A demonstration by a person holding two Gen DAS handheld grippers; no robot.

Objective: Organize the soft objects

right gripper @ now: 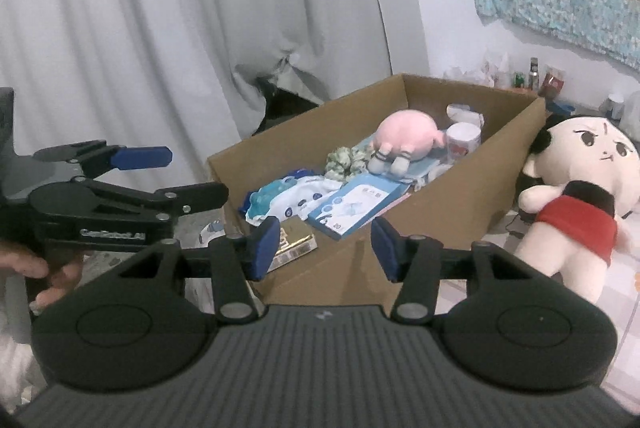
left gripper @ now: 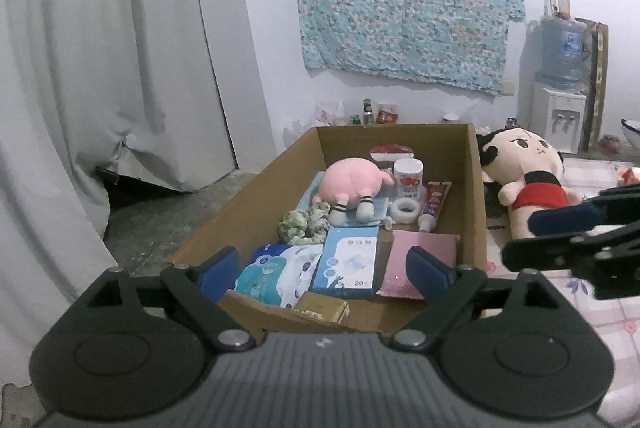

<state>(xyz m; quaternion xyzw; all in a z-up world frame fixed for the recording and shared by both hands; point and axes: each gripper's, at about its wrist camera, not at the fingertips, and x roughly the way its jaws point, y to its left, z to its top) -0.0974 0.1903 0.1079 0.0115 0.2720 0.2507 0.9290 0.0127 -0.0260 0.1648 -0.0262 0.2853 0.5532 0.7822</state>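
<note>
While both jaws stand spread and empty, the pink plush (left gripper: 352, 180) lies beyond them.

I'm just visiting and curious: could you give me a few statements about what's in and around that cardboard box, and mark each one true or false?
1. The pink plush lies inside the cardboard box. True.
2. The big-headed doll is in the box. False: it lies outside, beside the box.
3. The left gripper holds the blue carton. False: its jaws are open and empty.
4. A toothpaste tube lies in the box. True.
</note>
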